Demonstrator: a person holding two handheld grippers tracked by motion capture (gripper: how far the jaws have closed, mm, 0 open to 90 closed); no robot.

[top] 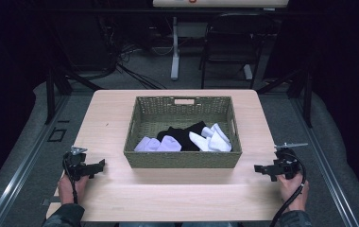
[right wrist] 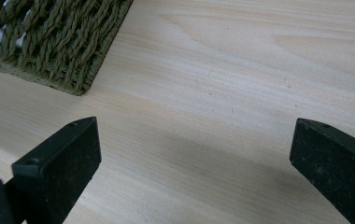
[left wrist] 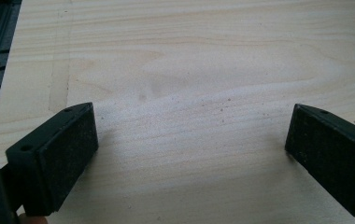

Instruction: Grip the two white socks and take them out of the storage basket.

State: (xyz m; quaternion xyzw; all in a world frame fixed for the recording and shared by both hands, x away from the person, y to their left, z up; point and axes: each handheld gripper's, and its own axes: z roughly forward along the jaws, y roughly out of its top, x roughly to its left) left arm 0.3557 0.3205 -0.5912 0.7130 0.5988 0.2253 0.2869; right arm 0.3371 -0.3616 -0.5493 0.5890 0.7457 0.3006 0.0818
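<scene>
1. Between the two grippers, in the middle of the bench (top: 121,198), sits a woven basket (top: 182,160) with a pile of socks in it: white socks (top: 215,138) on the right, more white socks on the left (top: 158,144), and a black sock (top: 183,134) in between.
2. Handling guess: socks are light, soft and floppy, so nothing fragile here. They'll drape and may drag a neighbour along since they overlap. I'd pinch a bunched fold or a cuff sticking up on top, not a flat layer.
3. Basket looks stiff-ish, woven, with cutout handles in its walls. It might slide on the smooth wood if a sock snags.
4. Left gripper (top: 97,166) is held near the bench's front left, jaws spread wide with nothing between them, only bare wood in the left gripper view. It's near the basket's left front corner, not touching.
5. Right gripper (top: 260,169) is also spread and empty, just off the basket's right front corner, which pokes into the right gripper view (right wrist: 49,42).
6. Both are outside and lower than the rim, so reaching the socks means going up and over the wall.
</scene>
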